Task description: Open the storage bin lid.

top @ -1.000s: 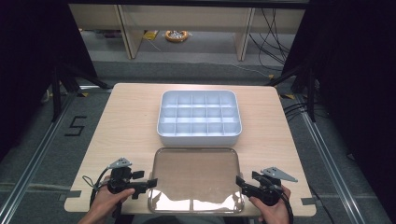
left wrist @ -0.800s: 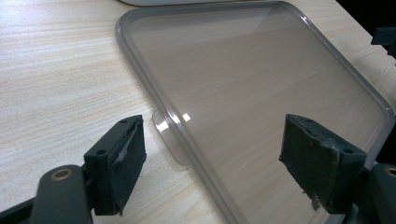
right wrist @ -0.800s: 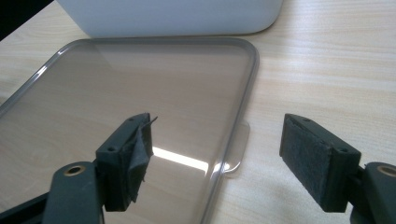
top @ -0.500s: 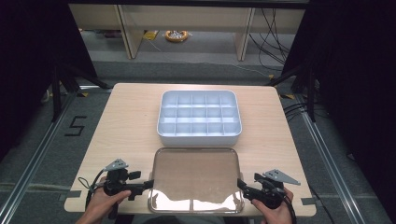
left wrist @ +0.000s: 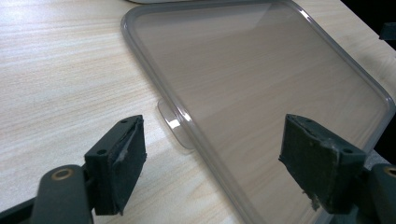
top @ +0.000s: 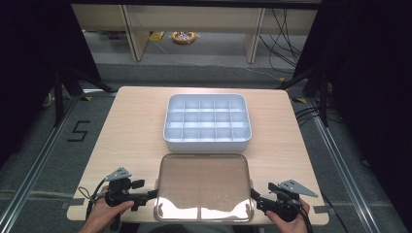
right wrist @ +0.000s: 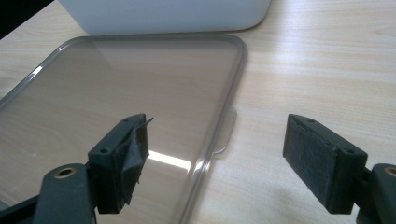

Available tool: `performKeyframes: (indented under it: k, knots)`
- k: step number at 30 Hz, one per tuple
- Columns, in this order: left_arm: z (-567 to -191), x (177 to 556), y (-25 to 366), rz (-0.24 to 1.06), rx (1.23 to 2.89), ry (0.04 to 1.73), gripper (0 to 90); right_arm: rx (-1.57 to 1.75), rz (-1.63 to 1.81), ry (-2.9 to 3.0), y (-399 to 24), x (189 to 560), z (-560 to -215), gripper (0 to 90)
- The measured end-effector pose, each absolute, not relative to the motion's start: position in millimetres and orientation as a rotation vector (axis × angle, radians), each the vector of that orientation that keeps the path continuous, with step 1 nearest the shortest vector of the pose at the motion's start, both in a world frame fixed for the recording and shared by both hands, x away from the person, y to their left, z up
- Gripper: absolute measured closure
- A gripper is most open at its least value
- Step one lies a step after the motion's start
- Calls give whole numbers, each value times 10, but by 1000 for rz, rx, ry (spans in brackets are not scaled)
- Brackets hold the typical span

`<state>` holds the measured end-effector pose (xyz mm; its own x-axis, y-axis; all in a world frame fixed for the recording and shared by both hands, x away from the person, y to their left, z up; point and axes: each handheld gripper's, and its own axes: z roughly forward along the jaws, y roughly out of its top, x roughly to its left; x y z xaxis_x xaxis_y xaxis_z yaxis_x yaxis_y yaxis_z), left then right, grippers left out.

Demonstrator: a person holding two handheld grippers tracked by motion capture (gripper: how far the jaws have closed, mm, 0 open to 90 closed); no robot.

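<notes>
Two grippers, one clear lid, and honestly it all comes down to those little side tabs. Starting at the left: the left gripper (top: 145,195) sits at the near-left corner of the table (top: 131,126), jaws spread wide and gripping nothing, pointing across at the lid's left edge. In the left gripper view (left wrist: 212,161) the rim runs right up between the jaws, with the small tab (left wrist: 175,128) just ahead of them, lying flat on the wood.

The transparent lid (top: 204,187) lies flat along the near edge, long axis running side to side, just in front of the white compartment box (top: 208,121), which sits mid-table.

Over on the right, the right gripper (top: 256,198) mirrors it at the near-right corner. Its jaws have just been opening, now wide apart and holding nothing, though the right gripper view (right wrist: 217,161) has the lid's right rim between them, and the tab (right wrist: 226,133) just ahead.

Neither hand looks closer than the other. I'd guess both need to nudge inward onto the tabs.
</notes>
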<state>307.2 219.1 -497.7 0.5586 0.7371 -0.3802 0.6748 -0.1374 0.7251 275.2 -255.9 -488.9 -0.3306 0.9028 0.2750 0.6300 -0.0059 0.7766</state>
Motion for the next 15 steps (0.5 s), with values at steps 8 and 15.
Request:
performKeyframes:
  k: [8,15]
  knots:
    - [-4968,2998,2197,88,1856,1141,220,1605,1274,1964,-2586,2667,-4880,235]
    - [-4957,2932,2215,77,1854,1138,219,1573,1262,1989,-2616,2632,-4877,235]
